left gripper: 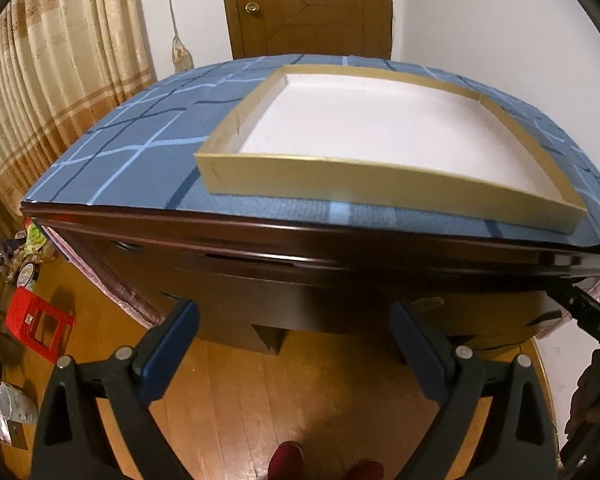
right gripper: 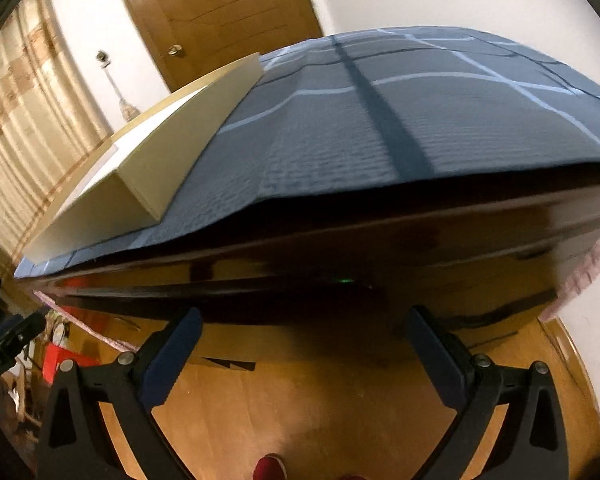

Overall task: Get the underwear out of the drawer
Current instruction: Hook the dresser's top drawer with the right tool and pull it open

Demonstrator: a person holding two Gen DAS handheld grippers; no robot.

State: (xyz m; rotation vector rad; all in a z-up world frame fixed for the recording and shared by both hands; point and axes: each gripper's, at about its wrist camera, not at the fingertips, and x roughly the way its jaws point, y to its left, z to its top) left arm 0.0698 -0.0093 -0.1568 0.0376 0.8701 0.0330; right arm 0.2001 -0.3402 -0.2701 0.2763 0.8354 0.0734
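The only writing in reach of the eye is on the dark body of the right claw where it pokes into the left wrist view at the right edge: pale characters that look like "0A5", too distorted to be sure.

The left claw is held level in front of the dark wooden worktop, its fingers spread wide with nothing between the blue pads. The right claw is likewise released and empty, tilted so the worktop edge slants across its view, and it sits closer under the overhanging edge.

Ahead of and above the left claw, a shallow gold-edged tray with a white floor lies on the blue checked cloth covering the worktop; nothing is in it. From the right claw the same tray lies ahead and to the left.

Just ahead of the left claw, under the top, the drawer shows as a dark front with a narrow slot; I cannot tell whether it is fully closed. The underwear is not visible in either view.

Below both claws is wooden floor, with red shoes at the bottom edge. Left of the left claw stands a red stool. Far ahead are a wooden door and a beige curtain.
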